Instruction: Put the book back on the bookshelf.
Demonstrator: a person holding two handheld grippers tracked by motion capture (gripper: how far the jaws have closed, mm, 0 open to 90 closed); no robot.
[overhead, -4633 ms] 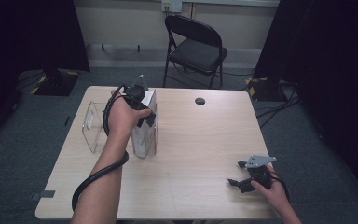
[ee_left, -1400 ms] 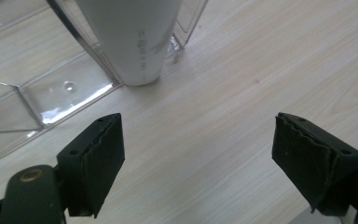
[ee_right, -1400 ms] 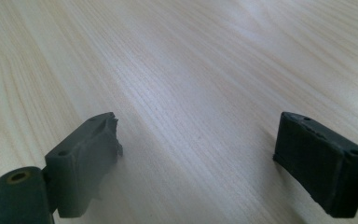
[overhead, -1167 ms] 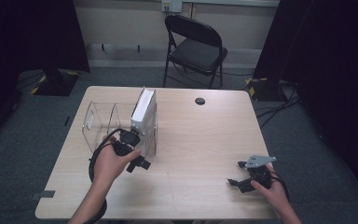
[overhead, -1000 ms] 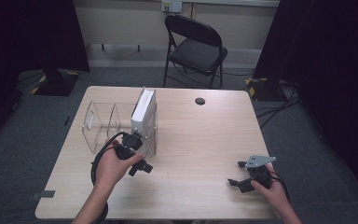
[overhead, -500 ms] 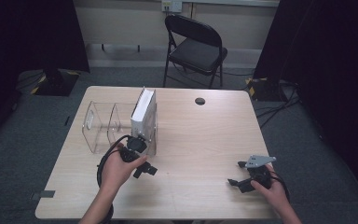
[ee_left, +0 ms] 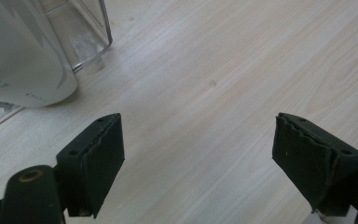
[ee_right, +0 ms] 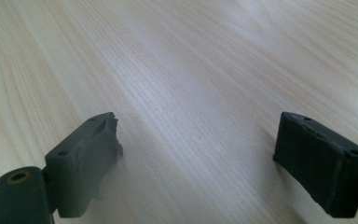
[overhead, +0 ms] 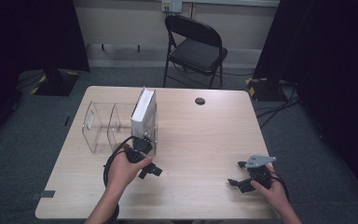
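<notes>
Here, on the pale wooden table, a clear plastic rack with upright dividers stands toward the left, and a white hardback book stands upright on its lower edge in the rack's right-hand slot. From above, the book's front cover is turned away and only its top edge and one narrow face show, so any lettering is unreadable. In the left gripper view the same book is cut off by the top and left borders; a rounded white corner and a scrap of grey print are all that can be made out, with the rack's transparent wall beside it.

The left gripper, held in the person's left hand, sits just in front of the rack's near end. The hand covers most of its body, and whether it touches the rack cannot be told from the high view. Its jaws stand wide apart with bare wood between them. The right gripper rests near the table's front right, well apart from the book, partly covered by the right hand; its jaws are likewise spread over bare tabletop. A small dark round mark near the far edge is too small to identify. A black folding chair stands beyond the table.
</notes>
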